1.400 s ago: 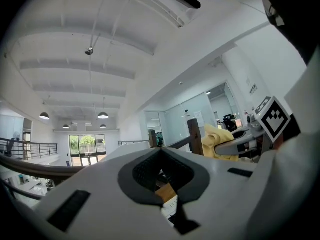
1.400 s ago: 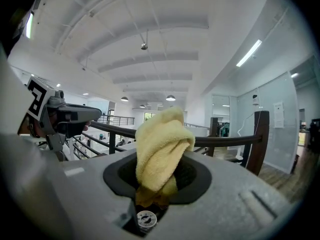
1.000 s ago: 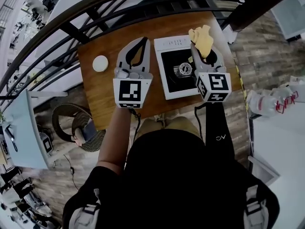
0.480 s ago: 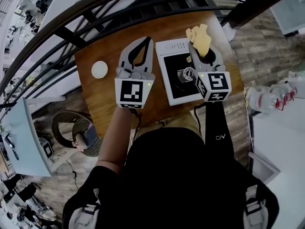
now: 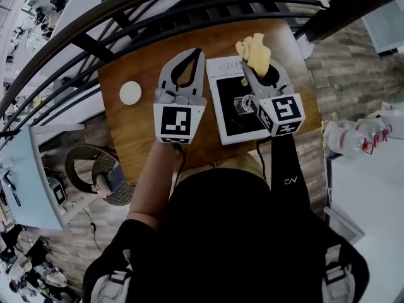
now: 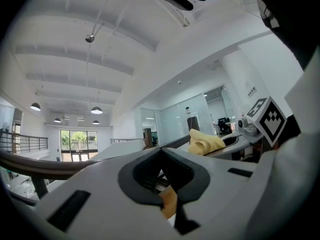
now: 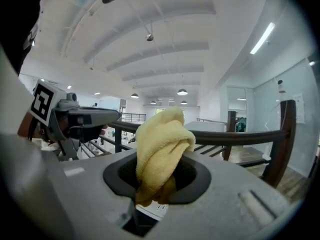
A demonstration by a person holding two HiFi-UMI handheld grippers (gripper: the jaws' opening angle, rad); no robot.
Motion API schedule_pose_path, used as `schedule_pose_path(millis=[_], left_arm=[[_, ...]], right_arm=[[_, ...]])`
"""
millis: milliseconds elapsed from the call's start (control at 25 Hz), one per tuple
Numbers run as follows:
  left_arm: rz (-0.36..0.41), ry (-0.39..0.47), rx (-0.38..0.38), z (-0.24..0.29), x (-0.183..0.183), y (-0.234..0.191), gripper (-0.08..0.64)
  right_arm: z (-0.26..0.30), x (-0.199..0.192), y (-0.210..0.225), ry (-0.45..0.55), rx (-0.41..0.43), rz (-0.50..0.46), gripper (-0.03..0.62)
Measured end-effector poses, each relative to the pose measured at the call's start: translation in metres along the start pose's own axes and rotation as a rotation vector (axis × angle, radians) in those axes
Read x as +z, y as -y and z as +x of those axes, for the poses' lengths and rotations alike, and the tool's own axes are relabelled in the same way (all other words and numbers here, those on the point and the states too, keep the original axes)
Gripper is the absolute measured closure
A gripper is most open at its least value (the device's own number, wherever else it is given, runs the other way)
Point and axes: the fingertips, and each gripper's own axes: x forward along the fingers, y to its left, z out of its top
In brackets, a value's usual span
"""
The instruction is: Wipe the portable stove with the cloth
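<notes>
Wooden table (image 5: 136, 131), stove (image 5: 228, 128) right of centre. Right gripper (image 5: 248, 65) slants over the stove's far edge, pinching the cloth (image 5: 254, 50); its tip has swung left. Left gripper (image 5: 192, 53) hovers left of the stove, jaws together, empty.

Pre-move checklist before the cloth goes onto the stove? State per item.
1. Cloth grip: ok. The right gripper is shut on the yellow cloth, which bunches out past the tips.
2. Cloth above the stove: ok. It hangs over the far edge in the head view.
3. Cloth touching the stove: cannot tell.
4. Left gripper out of the way: ok. Its jaws are together with nothing between them, over the table left of the stove.
5. Burner area free: cannot tell, the right gripper covers part of it.
6. White disc: ok, well apart from the stove.
</notes>
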Motion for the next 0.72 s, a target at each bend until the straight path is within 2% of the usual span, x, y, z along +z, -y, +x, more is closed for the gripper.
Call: schedule_pose_path(millis=[80,240,360,560,720], left_arm=[[0.001,-0.003,0.02,0.003,0.0,-0.001,0.554],[0.017,-0.016,0.062,0.006,0.0,0.002,0.554],[0.025,-0.031,0.106,0.008,0.001,0.0,0.554],[0.023,-0.054,0.177,0.014,-0.007,-0.002,0.554],[0.008,-0.084,0.223,0.015,-0.02,0.001,0.554]], right_arm=[[0.005,-0.003,-0.002,-0.015,0.045,-0.015,0.483],[0.016,-0.008,-0.001,-0.026,0.146,0.048,0.483],[0.029,-0.013,0.001,-0.052,0.195,0.054,0.485],[0.053,-0.031,0.003,-0.123,0.306,0.127,0.485],[0.069,-0.057,-0.003,-0.216,0.379,0.088,0.485]])
